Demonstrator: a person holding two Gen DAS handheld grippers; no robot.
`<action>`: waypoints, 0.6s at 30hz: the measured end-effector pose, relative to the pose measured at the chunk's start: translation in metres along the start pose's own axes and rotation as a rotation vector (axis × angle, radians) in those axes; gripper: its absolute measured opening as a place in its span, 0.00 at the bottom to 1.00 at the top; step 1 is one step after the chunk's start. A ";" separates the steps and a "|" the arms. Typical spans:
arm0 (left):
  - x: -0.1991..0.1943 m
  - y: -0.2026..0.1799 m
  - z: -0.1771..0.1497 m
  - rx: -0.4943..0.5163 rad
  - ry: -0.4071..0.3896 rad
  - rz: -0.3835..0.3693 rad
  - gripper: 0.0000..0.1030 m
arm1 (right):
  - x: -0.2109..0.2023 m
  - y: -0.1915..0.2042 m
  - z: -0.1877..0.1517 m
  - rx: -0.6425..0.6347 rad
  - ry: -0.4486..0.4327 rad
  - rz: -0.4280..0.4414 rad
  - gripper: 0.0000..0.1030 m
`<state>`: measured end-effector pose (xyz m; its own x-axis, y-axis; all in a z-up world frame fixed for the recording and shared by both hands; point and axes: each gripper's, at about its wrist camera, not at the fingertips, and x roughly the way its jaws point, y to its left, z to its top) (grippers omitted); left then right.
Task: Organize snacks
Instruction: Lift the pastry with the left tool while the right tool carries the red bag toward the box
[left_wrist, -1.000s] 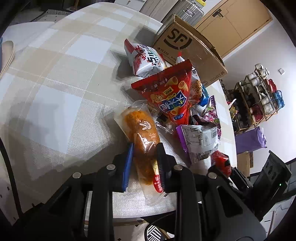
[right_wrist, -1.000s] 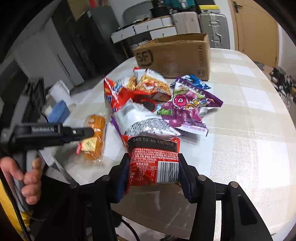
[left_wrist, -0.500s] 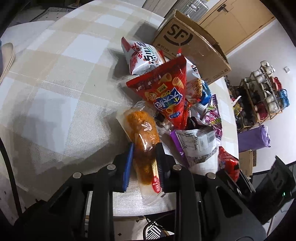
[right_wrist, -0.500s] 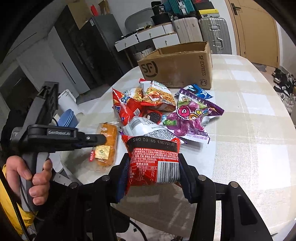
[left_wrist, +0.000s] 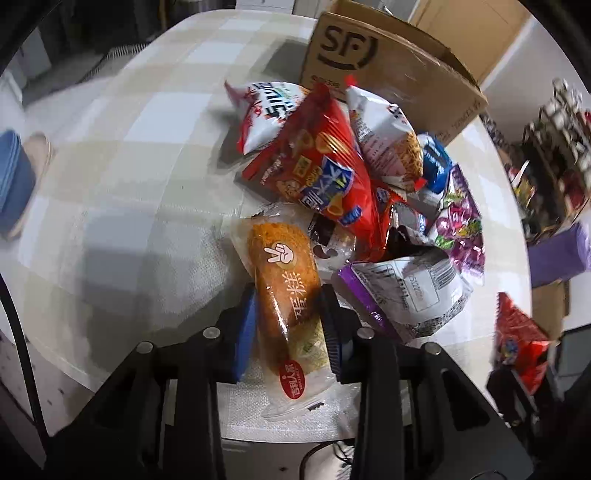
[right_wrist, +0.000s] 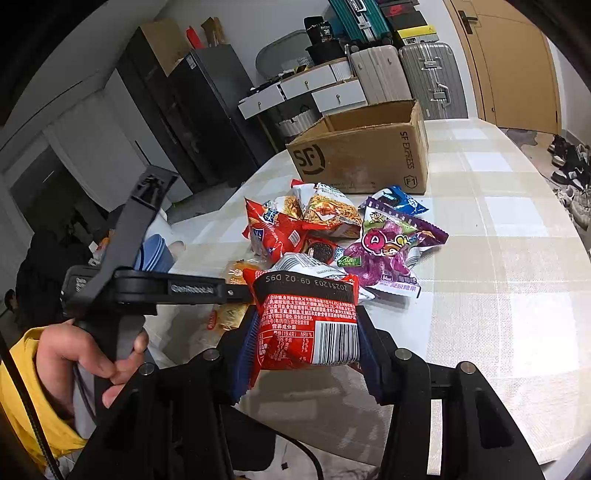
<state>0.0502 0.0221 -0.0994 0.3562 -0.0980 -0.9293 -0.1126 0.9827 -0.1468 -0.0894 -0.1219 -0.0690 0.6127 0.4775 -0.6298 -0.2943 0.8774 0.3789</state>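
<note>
My left gripper (left_wrist: 290, 314) is shut on a clear-wrapped orange cake (left_wrist: 286, 291), held just above the near table edge. My right gripper (right_wrist: 306, 332) is shut on a small red snack packet (right_wrist: 308, 325), held above the table's near edge; the packet also shows at the right of the left wrist view (left_wrist: 517, 343). A pile of snack bags lies beyond: a red chips bag (left_wrist: 325, 173), a noodle bag (right_wrist: 328, 210) and a purple candy bag (right_wrist: 391, 247). An open SF cardboard box (right_wrist: 369, 155) stands behind the pile.
The checked tablecloth (right_wrist: 517, 258) stretches bare to the right of the pile. Blue bowls (left_wrist: 14, 184) sit on a stool left of the table. Suitcases (right_wrist: 406, 74) and drawers stand behind the box. My left hand and its gripper handle (right_wrist: 122, 284) cross the right wrist view.
Both grippers have risen and moved toward the pile and the box, each still holding its snack. The left gripper now sits close beside the red packet in the right wrist view.
</note>
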 end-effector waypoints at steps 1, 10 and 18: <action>0.000 -0.004 0.000 0.022 0.002 0.016 0.27 | -0.001 0.000 0.000 0.000 -0.003 0.001 0.48; -0.013 -0.008 0.002 0.055 0.017 -0.002 0.23 | -0.007 -0.003 0.002 0.019 -0.026 0.008 0.48; -0.031 0.007 0.000 0.040 -0.007 -0.051 0.22 | -0.007 -0.005 0.002 0.032 -0.029 0.002 0.48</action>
<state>0.0387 0.0319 -0.0714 0.3666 -0.1473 -0.9186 -0.0567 0.9820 -0.1801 -0.0908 -0.1302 -0.0648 0.6331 0.4774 -0.6093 -0.2721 0.8742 0.4023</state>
